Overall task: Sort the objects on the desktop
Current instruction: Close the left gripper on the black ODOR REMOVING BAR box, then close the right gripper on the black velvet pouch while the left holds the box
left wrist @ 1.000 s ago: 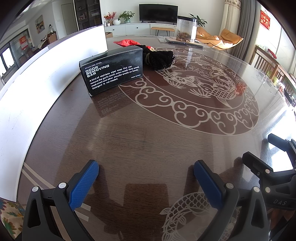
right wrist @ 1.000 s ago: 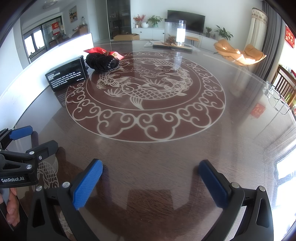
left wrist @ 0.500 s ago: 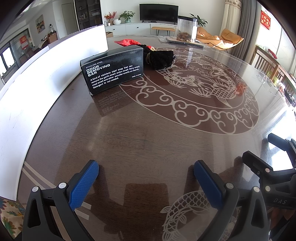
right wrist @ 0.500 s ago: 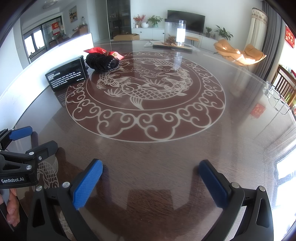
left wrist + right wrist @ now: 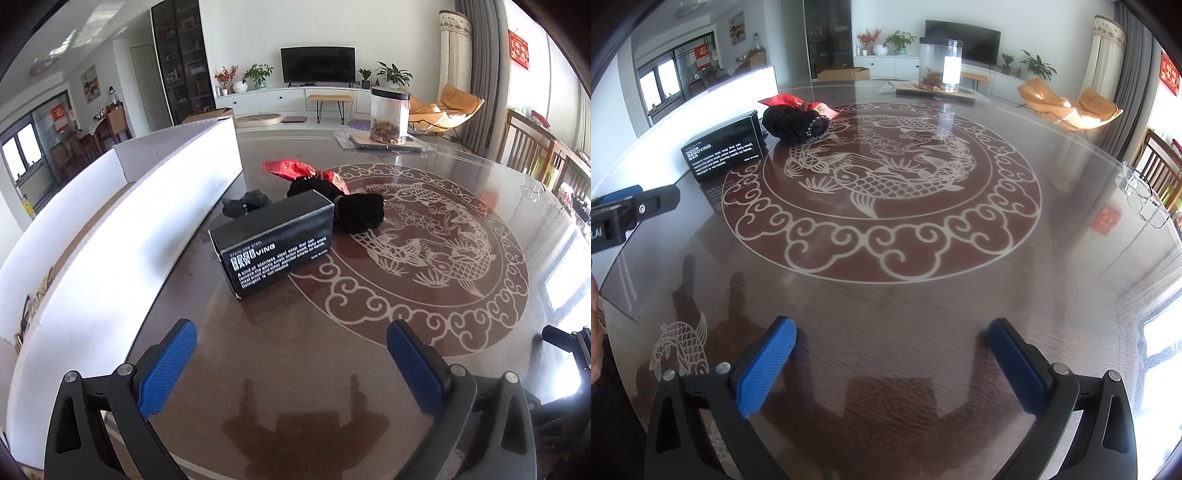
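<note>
While both grippers, left (image 5: 291,354) and right (image 5: 892,354), gape empty, one black box (image 5: 275,243) lies at 11 o'clock, with two black bundles (image 5: 360,212) and one red packet (image 5: 291,168) behind.

The left gripper (image 5: 291,363) is held with its jaws spread wide, nothing caught between the blue pads (image 5: 168,369), and it is raised a little over the surface (its reflection is seen below it). The right gripper (image 5: 892,363) is likewise kept wide apart and empty, low and level, its fingers (image 5: 1015,369) pointed forward. In the right wrist view the left gripper is seen at the left edge, just beside the right one, and part of a hand (image 5: 594,332) is glimpsed below it.
</note>
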Demonstrator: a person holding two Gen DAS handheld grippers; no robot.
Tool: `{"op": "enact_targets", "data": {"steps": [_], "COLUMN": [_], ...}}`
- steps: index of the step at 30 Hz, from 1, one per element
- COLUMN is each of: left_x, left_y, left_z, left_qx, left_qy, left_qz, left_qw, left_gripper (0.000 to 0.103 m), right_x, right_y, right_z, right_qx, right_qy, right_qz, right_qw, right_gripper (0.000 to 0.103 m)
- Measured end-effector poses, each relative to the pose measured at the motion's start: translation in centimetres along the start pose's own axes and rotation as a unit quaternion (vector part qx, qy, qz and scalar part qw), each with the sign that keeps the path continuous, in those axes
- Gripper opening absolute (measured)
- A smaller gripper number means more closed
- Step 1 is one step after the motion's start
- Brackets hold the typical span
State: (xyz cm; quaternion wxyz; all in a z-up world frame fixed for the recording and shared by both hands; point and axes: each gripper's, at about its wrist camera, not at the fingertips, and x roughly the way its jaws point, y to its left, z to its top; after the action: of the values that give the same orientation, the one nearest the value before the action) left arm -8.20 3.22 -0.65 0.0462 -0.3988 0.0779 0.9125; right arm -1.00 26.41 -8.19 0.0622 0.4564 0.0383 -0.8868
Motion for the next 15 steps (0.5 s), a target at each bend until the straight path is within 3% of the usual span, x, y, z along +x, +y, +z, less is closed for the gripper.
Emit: {"op": "enact_targets", "data": {"steps": [6, 12, 13, 14, 15], "left_x": [4.9, 10.1, 10.5, 10.5, 10.5], "left_y": [1.2, -0.3, -0.2, 0.0, 0.5], "left_z": [5.7, 6.1, 6.0, 5.9, 5.8], "left_qx": [0.086, 0.13, 0.127, 0.114, 0.087], "left_qy": [0.007, 0.07, 0.071, 0.071, 0.076], "left_qz": [-0.008, -0.012, -0.005, -0.016, -0.039], "left_qw": [0.9963, 0.9889, 0.9893, 0.9908, 0.9926], "left_gripper": [0.103, 0.1, 0.08, 0.068, 0.042], "right_x": [0.0, 0.0, 0.0, 0.0, 0.0], "right_y": [0.0, 0.0, 0.0, 0.0, 0.0], "right_z": [0.0, 0.0, 0.0, 0.0, 0.0], "right_qx": [0.0, 0.0, 0.0, 0.0, 0.0], "right_qy": [0.0, 0.0, 0.0, 0.0, 0.0], "right_qz": [0.0, 0.0, 0.0, 0.0, 0.0], "right_qw": [1.0, 1.0, 1.0, 1.0, 1.0], "right_gripper": [0.103, 0.103, 0.103, 0.103, 0.103]}}
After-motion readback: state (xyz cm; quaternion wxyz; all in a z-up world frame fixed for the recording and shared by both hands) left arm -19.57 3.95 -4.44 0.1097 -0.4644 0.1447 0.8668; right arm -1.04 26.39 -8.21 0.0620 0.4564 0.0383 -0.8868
